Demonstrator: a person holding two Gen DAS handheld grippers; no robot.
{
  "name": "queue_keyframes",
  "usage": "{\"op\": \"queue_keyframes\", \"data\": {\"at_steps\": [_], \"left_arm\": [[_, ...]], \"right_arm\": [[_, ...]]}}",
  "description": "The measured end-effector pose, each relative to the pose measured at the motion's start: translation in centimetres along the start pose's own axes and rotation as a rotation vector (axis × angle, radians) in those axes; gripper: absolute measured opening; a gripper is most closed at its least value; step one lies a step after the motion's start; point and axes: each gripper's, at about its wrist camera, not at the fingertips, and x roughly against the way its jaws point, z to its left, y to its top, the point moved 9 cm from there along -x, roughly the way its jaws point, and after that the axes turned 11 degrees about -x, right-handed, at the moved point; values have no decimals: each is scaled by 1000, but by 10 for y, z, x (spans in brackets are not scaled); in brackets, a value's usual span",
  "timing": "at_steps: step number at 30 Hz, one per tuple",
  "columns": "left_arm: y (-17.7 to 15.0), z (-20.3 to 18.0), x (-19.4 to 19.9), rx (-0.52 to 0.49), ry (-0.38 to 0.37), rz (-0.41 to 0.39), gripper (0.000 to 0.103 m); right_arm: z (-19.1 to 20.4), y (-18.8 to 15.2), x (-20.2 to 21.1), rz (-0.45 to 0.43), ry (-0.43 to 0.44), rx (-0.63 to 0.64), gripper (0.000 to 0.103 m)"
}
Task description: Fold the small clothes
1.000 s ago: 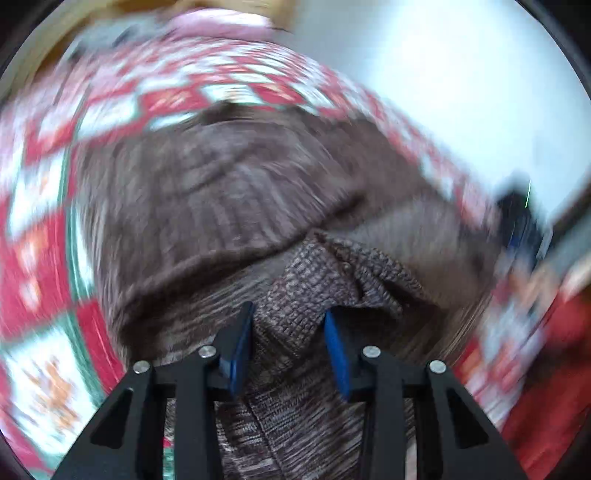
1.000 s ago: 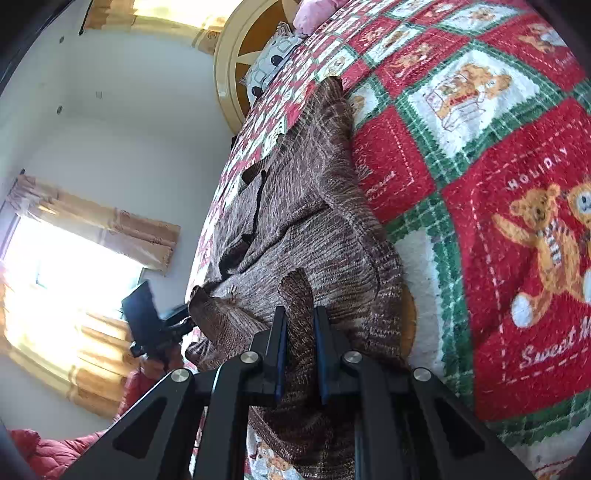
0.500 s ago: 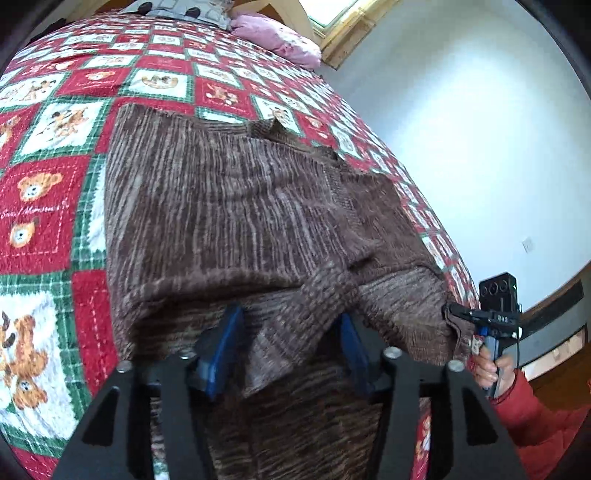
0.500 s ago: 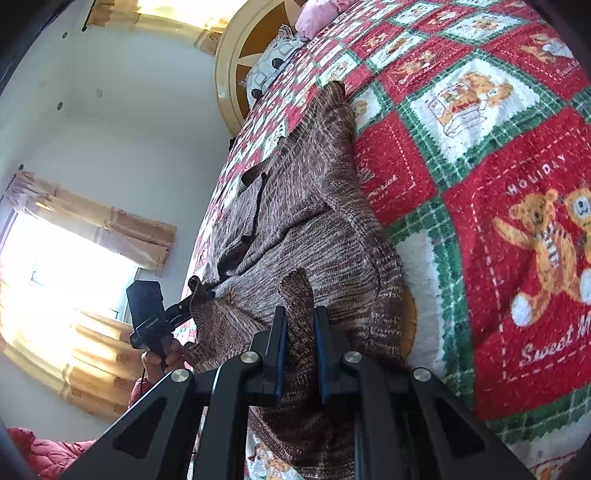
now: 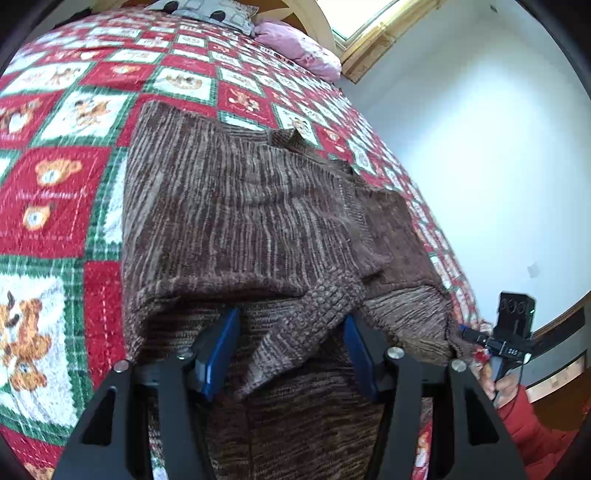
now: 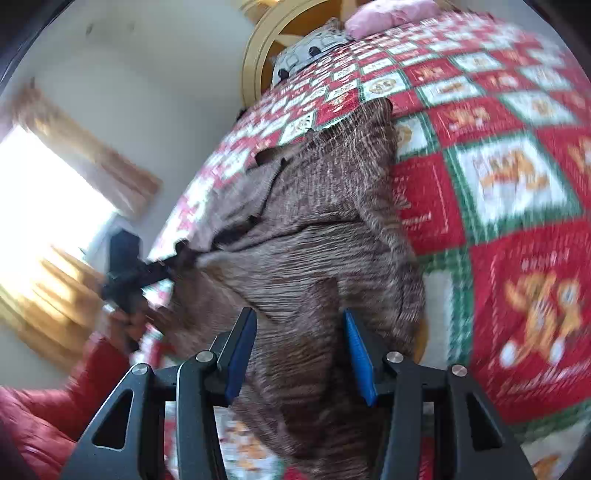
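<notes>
A brown knitted sweater (image 5: 236, 214) lies spread on the bed, with a folded layer on top. My left gripper (image 5: 290, 354) is open; a knitted cuff (image 5: 314, 325) lies loose between its blue pads. In the right wrist view the same sweater (image 6: 325, 236) lies on the quilt. My right gripper (image 6: 301, 354) is open above the sweater's near part, holding nothing. The other gripper (image 6: 129, 273) shows at the sweater's far left edge, and the right gripper shows in the left view (image 5: 509, 339).
The bed has a red, green and white teddy-bear quilt (image 5: 55, 192), also in the right wrist view (image 6: 517, 206). A pink pillow (image 5: 299, 51) and a grey spotted pillow (image 5: 207, 9) lie by the headboard (image 6: 258, 51). A white wall is at the right; a curtained window (image 6: 48, 206) at the left.
Both grippers have opened. The left let go of the sleeve cuff, which now lies between its pads. The right released the sweater fold and its view swung.
</notes>
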Motion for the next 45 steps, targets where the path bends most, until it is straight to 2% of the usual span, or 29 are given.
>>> {"op": "queue_keyframes", "data": {"at_steps": [3,5,6,8,9,10,14,20,23,26,27,32,35,37,38,43,45], "left_arm": [[2,-3,-4,-33,48,13,59],[2,-4,-4,-45,71,15,59],[1,-4,-3,-50,80,11,57],[0,-3,-1,-67,122,-5,34],[-1,-2,-1,-61,124,-4,10],[-3,-2,-1,-44,114,-4,7],[-6,-4,16,-29,106,-73,7],[12,-19,56,-25,81,-226,6],[27,-23,76,-12,84,-305,6],[38,-20,87,8,94,-360,6],[41,-18,87,6,101,-358,6],[35,-11,67,-69,191,-242,6],[22,-7,58,-107,207,-180,20],[13,-1,48,-107,193,-137,42],[9,-1,44,-105,187,-119,45],[-2,5,11,-127,237,-27,46],[-3,7,1,-116,236,-11,44]], "right_arm": [[4,0,-8,28,-25,52,49],[2,-2,-9,35,-90,86,25],[1,-3,-10,48,-114,93,9],[4,-5,-6,21,-131,100,9],[5,-6,-3,9,-140,104,9],[8,-7,4,-17,-142,110,9],[29,3,34,-130,-94,94,8],[54,36,70,-284,-109,111,8],[66,52,75,-318,-109,127,8],[71,66,71,-328,-158,167,8],[72,71,69,-328,-175,183,8],[69,84,56,-301,-214,204,8],[62,74,54,-290,-203,184,8],[56,65,52,-276,-192,161,8],[52,60,51,-272,-191,150,8],[41,51,51,-266,-180,111,8],[40,50,52,-267,-181,112,8]]}}
